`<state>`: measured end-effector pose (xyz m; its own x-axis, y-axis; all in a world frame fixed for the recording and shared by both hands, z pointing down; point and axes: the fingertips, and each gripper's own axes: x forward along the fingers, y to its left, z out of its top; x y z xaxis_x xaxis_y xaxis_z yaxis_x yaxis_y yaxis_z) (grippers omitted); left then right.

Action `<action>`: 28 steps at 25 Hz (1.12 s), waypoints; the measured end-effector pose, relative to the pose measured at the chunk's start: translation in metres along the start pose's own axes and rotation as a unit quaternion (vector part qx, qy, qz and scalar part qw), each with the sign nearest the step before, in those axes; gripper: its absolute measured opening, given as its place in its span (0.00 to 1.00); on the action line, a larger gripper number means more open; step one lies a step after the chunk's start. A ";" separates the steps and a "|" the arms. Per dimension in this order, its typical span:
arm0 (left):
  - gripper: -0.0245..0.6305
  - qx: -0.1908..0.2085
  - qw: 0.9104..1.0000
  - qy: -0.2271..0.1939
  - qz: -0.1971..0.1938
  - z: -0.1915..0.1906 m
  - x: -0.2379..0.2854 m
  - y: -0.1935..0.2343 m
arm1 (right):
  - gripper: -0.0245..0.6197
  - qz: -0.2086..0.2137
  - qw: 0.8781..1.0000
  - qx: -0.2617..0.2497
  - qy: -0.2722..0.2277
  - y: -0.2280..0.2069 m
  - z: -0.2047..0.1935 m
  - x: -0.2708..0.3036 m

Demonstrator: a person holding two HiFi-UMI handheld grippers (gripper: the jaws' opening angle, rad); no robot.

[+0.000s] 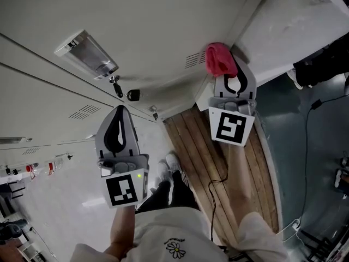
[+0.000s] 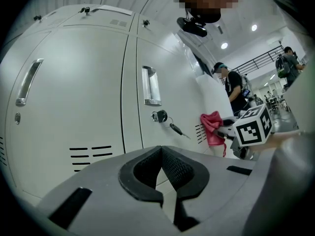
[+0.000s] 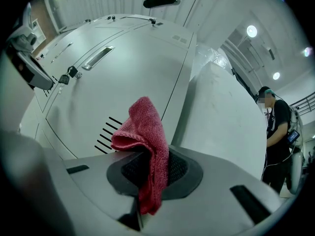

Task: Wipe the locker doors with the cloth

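Observation:
The pale locker doors (image 1: 136,26) fill the upper left of the head view. My right gripper (image 1: 233,65) is shut on a red cloth (image 1: 218,60), held at the lower right corner of the end door beside its vent slots (image 1: 194,59). In the right gripper view the cloth (image 3: 147,136) hangs bunched between the shut jaws of my right gripper (image 3: 150,168), just short of the vent slots (image 3: 109,133). My left gripper (image 1: 121,111) is shut on nothing and hangs back from the doors. Its own view shows my left gripper (image 2: 166,178), the cloth (image 2: 211,127) and a door handle (image 2: 151,85).
A key hangs in the lock (image 1: 132,95) below a metal handle (image 1: 87,53). A white side panel (image 1: 278,21) stands right of the lockers. Below are a wooden floor strip (image 1: 199,146), a black cable (image 1: 215,201) and my shoes (image 1: 169,165). Another person (image 3: 275,132) stands behind.

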<state>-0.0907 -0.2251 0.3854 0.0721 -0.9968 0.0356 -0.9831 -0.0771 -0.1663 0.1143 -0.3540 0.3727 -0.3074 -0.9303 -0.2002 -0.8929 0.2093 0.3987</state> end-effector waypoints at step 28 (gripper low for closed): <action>0.06 -0.021 0.997 -0.069 0.033 0.056 -0.087 0.047 | 0.08 0.026 0.993 0.102 -0.044 0.057 0.128 -0.084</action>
<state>-0.1334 -0.1431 0.3190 0.0258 -0.9934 -0.1114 -0.9925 -0.0122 -0.1216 0.0474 -0.2255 0.2979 -0.3749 -0.8886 -0.2642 -0.9202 0.3221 0.2226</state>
